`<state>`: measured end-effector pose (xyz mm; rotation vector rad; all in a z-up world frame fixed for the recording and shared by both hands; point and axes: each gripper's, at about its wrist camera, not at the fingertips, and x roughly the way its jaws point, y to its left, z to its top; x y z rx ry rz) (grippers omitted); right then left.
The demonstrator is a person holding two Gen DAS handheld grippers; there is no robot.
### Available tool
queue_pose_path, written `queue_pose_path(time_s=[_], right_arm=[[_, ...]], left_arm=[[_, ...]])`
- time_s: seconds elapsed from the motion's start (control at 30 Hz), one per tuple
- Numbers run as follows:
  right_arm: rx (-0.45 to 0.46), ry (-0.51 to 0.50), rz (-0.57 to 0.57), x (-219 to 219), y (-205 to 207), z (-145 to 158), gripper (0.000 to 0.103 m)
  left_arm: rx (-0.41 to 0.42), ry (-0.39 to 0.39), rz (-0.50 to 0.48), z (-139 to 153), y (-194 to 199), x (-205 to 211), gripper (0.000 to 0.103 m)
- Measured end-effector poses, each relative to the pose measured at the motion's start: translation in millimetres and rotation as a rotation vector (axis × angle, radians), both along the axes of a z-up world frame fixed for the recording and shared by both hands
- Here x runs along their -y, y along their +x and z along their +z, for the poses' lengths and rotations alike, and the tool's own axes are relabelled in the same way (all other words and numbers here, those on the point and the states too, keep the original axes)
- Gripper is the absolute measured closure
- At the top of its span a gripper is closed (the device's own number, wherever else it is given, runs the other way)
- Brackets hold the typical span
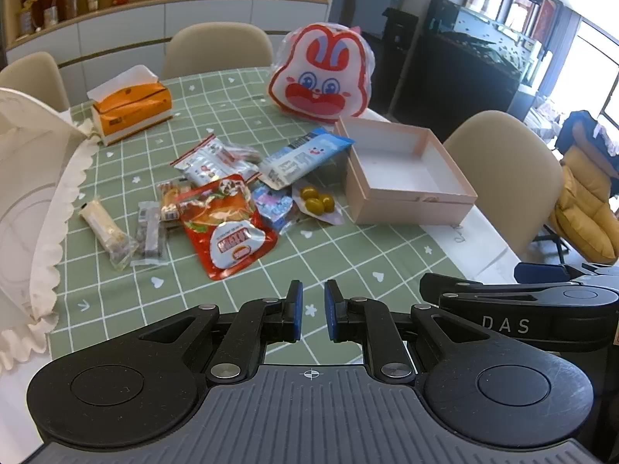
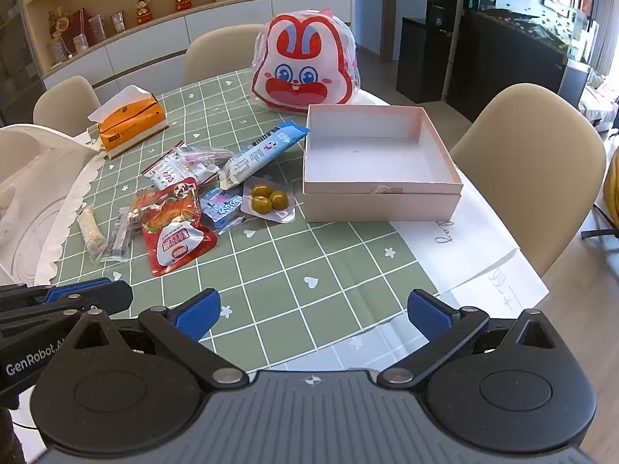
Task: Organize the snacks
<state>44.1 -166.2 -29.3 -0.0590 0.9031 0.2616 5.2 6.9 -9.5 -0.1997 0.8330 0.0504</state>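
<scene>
Both grippers hang over the near edge of the bench (image 2: 294, 290), tipped down at the green checked cloth. The left gripper (image 1: 310, 309) has its blue pads drawn in to a narrow slit, nothing between them. The right gripper (image 2: 313, 315) stands wide open, empty too, with only cloth showing in the gap.

Ahead, the snacks lie in a loose heap in the middle of the bench. Nearest is the red pouch (image 2: 174, 228), flat on the cloth. Left of it are two small clear-wrapped bars (image 2: 108, 236), side by side. Just right of the pouch sits a small blue packet (image 2: 222, 205), and beside that the olive pack (image 2: 269, 199), close to the box. Behind them a long blue-and-white bar (image 2: 263, 152) lies slanted, its far end near the box corner, with a silver-and-red pack (image 2: 174, 168) to its left.

The pink box (image 2: 381, 193) sits open on the right with nothing inside. Behind it stands a rabbit-face bag (image 2: 303, 65). Far left, an orange tissue box (image 2: 131, 121).
</scene>
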Motion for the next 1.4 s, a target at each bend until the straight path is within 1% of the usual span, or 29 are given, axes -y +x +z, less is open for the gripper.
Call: queue_pose_path(time_s=[0.67, 1.4], right_arm=[[-0.010, 0.005, -0.004, 1.6, 1.2, -1.9, 0.000], [-0.013, 0.010, 0.000, 2.0, 2.7, -1.2, 0.000]], left_arm=[[-0.017, -0.003, 0.003, -7.4, 1.3, 3.1, 0.087], [-0.031, -0.020, 0.003, -7.9, 4.6, 1.8, 0.087]])
